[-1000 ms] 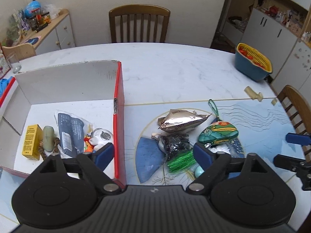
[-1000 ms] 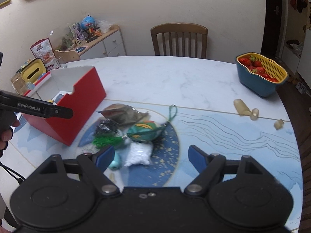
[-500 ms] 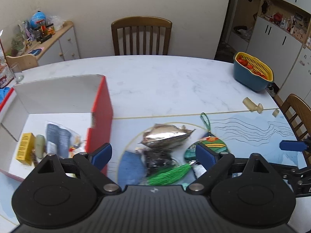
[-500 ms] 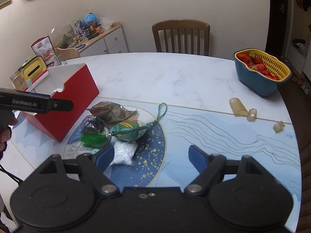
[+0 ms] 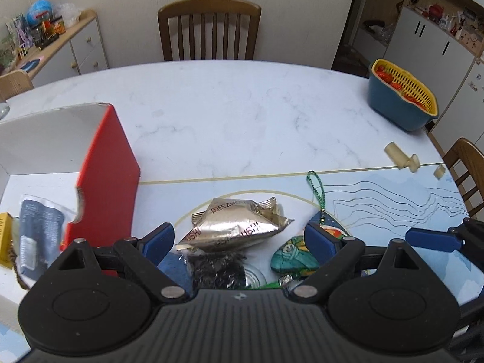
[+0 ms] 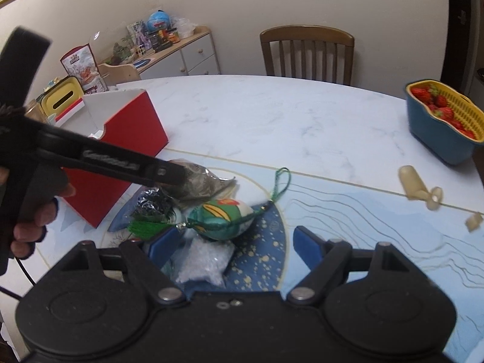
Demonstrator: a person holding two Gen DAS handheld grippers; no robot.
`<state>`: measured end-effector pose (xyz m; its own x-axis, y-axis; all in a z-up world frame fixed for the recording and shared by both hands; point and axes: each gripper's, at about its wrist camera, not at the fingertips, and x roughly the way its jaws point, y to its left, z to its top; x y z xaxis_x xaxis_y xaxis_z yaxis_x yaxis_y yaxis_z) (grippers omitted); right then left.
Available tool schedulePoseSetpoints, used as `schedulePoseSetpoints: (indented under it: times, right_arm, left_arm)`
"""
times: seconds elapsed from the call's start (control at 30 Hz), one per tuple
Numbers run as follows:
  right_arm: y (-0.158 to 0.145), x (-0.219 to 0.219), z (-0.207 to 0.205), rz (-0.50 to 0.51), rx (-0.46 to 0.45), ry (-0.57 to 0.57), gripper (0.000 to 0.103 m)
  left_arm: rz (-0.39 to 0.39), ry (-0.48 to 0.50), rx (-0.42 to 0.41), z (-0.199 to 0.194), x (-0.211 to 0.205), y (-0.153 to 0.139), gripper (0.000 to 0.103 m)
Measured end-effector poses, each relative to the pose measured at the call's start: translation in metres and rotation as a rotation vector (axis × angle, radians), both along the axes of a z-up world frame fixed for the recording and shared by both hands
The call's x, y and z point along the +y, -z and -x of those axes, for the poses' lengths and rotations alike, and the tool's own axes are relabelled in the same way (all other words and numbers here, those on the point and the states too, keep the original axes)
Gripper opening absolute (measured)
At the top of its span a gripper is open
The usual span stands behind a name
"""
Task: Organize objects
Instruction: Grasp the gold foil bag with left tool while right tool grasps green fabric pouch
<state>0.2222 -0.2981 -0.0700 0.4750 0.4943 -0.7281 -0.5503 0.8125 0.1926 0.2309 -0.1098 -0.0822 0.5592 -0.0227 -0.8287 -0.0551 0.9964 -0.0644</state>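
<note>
Between the two grippers, on the round blue patch of the counter (image 5: 230, 112), lies the small heap still to be sorted: a gold foil packet (image 5: 234, 227), a crinkled black packet (image 5: 217, 269) just under it, a green painted pouch (image 6: 225, 216) with a green tassel (image 6: 145, 228) and a cord loop, and a white crystal bag (image 6: 205, 261). For the left gripper (image 5: 239, 242) the foil packet sits straight ahead in the gap of its jaws, which stand wide with nothing pressed in them; the packet's long axis runs across that gap, roughly from one pad to the other. The right gripper (image 6: 234, 248) also has its jaws wide and empty; the white bag lies low between them, nearer the left pad, and the pouch is just beyond, its long axis crosswise too. My judgement is that the left hand is the better placed for the foil packet and the right for the white bag or pouch, and either would want to come down and forward. The red box (image 5: 106, 178), open at the top and already holding a yellow carton (image 5: 4, 242) and a dark sachet (image 5: 39, 230), stands just left of the heap, on the left hand's side. Farther off on the marbled counter are a blue basket of strawberries (image 6: 441, 124) and some pale scraps (image 6: 419, 187); wooden chairs and a cluttered sideboard (image 6: 169, 48) stand behind.
</note>
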Motion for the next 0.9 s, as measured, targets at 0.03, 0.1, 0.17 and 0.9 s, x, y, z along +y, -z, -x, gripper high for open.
schedulePoseSetpoints:
  times: [0.03,0.1,0.17,0.9]
  right_arm:
    - [0.002,0.003,-0.002,0.0,0.003,-0.004,0.082]
    - [0.007,0.009,-0.006,-0.001,0.01,-0.009,0.082]
    - [0.012,0.014,-0.011,0.002,0.018,-0.008,0.081]
    - [0.039,0.037,-0.039,-0.032,0.112,0.046,0.055]
  left_arm:
    - [-0.002,-0.004,0.008,-0.005,0.0,0.003,0.093]
    - [0.004,-0.013,0.022,-0.013,0.001,0.008,0.093]
    - [0.01,-0.026,0.036,-0.02,0.005,0.013,0.093]
    - [0.061,-0.063,0.112,-0.043,0.015,0.04,0.077]
